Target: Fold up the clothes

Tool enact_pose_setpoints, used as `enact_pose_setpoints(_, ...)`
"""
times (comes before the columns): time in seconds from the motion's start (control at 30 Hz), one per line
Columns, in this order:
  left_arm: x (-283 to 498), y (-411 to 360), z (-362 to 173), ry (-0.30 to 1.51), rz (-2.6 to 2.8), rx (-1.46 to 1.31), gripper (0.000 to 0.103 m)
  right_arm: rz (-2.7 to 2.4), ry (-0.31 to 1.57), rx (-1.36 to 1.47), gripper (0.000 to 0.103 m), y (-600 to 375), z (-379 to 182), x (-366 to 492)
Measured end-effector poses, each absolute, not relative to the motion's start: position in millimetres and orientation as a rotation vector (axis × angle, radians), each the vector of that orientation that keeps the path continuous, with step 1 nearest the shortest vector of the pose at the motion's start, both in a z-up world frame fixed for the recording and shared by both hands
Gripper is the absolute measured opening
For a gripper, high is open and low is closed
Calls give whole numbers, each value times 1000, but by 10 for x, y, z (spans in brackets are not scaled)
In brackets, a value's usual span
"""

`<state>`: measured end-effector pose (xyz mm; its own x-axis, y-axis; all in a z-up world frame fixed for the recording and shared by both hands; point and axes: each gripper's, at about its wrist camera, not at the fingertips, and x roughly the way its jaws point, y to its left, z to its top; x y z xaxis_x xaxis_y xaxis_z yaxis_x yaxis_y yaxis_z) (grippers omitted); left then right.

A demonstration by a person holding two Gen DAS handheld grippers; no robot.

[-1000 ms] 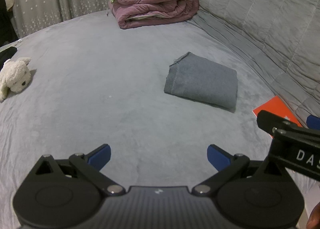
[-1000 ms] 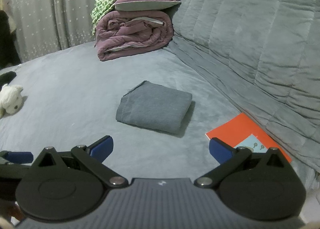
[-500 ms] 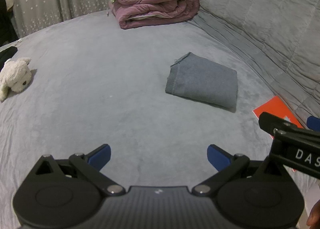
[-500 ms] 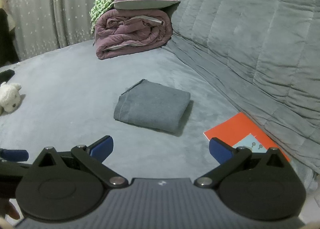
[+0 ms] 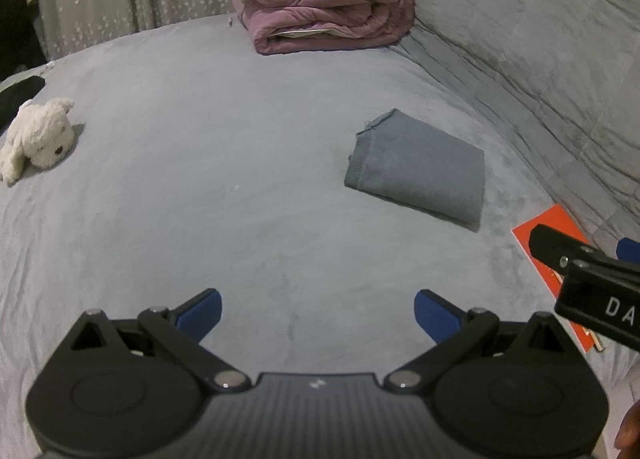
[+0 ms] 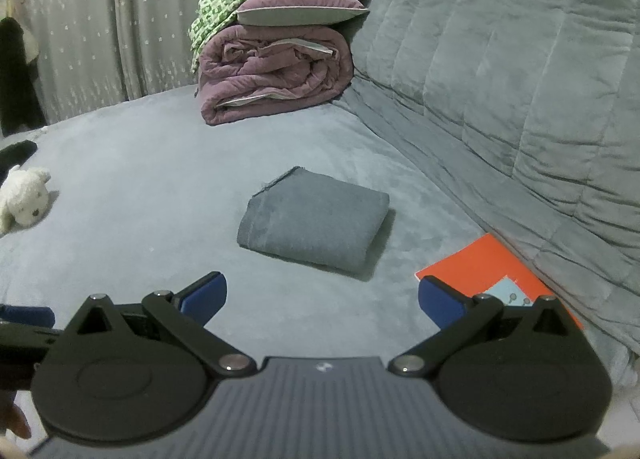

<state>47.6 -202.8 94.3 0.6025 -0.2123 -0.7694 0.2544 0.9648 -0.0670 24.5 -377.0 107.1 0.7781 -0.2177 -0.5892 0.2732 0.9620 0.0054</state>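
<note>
A folded grey garment [image 5: 418, 169] [image 6: 316, 221] lies flat on the grey bed [image 5: 200, 179] [image 6: 140, 179], a compact rectangle with its ribbed hem to the left. My left gripper [image 5: 318, 309] hovers open over bare bedding, well short of the garment and to its left. My right gripper [image 6: 322, 299] is open too, nearer than the garment with nothing between its blue fingertips [image 6: 204, 295]. The right gripper's black body [image 5: 592, 283] juts into the left wrist view at the right edge.
A rolled purple duvet [image 5: 328, 15] [image 6: 276, 75] with pillows and a green cloth on top sits at the back. A white plush toy [image 5: 38, 137] [image 6: 24, 199] lies at the left. An orange booklet [image 6: 496, 271] [image 5: 552, 235] rests by the quilted grey backrest [image 6: 500, 79].
Both views have shifted slightly; the folded garment sits a little higher and farther in the right wrist view. Both grippers stay open and empty.
</note>
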Motion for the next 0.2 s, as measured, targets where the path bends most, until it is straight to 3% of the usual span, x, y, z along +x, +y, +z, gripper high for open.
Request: enact_pose_setpoints(0.2, 423, -1785, 1012, 868, -249, 24, 103, -240, 617, 71, 103, -3691, 1090, 256)
